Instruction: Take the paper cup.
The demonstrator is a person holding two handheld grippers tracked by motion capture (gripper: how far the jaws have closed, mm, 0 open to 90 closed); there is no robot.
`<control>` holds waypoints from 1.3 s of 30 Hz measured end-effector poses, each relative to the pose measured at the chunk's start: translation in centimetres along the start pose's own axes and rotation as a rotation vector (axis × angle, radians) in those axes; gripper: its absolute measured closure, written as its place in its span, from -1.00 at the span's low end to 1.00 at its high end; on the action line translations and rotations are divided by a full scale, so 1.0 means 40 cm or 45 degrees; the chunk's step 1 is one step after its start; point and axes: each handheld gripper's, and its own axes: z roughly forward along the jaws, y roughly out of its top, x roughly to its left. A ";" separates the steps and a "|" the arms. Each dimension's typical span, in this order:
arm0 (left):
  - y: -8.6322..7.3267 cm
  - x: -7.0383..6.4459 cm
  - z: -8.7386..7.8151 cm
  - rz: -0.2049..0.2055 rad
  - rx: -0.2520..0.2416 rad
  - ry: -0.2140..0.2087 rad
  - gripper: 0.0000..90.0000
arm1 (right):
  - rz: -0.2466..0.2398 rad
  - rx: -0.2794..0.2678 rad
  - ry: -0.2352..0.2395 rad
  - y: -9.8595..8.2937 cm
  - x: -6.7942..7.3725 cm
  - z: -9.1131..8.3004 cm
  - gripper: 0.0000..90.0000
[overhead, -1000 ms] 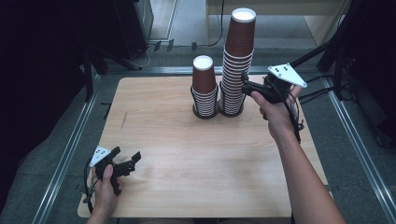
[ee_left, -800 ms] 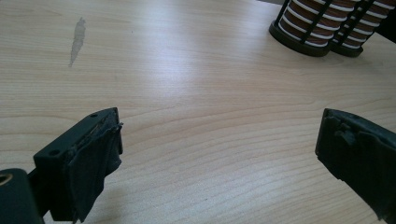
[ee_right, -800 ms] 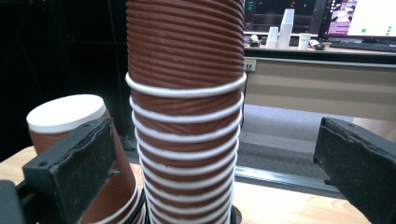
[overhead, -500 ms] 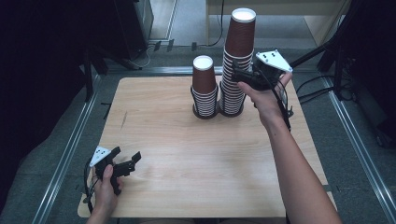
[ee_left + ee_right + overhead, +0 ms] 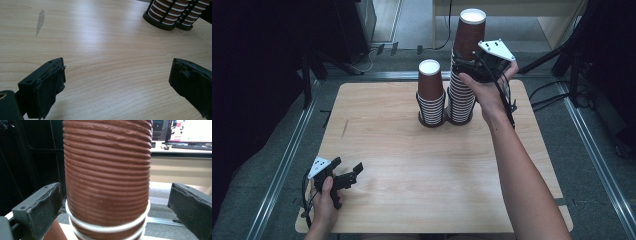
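Two stacks of brown paper cups stand at the back of the wooden table (image 5: 422, 165). The short stack (image 5: 430, 90) is left of the tall stack (image 5: 469, 35). My right gripper (image 5: 466, 69) is raised beside the tall stack's upper part. In the right gripper view its jaws are open (image 5: 115, 192) on either side of the top ribbed cup (image 5: 107, 175), with a gap on the right side. My left gripper (image 5: 347, 165) rests low at the table's near left corner, open (image 5: 117, 72) with bare wood between its jaws.
Black wire holders (image 5: 162, 17) ring the bases of both stacks. A grey smear (image 5: 40, 20) marks the wood at the left. Metal rails (image 5: 287, 160) run along the table's sides. A desk with a monitor (image 5: 190, 132) lies beyond the table.
My right gripper has risen and shifted left, from beside the tall stack's middle to around its top cup. The left gripper has stayed put.
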 end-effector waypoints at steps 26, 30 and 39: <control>0.001 -0.001 0.001 0.013 0.003 0.011 -0.93 | 0.012 0.012 -0.030 0.030 0.022 0.067 -0.77; 0.000 -0.001 0.001 0.013 0.001 0.008 -0.93 | 0.005 -0.098 -0.016 0.034 0.022 0.060 -0.73; 0.000 -0.002 0.001 0.014 -0.003 0.010 -0.91 | -0.096 -0.355 0.002 0.048 0.027 0.047 -0.72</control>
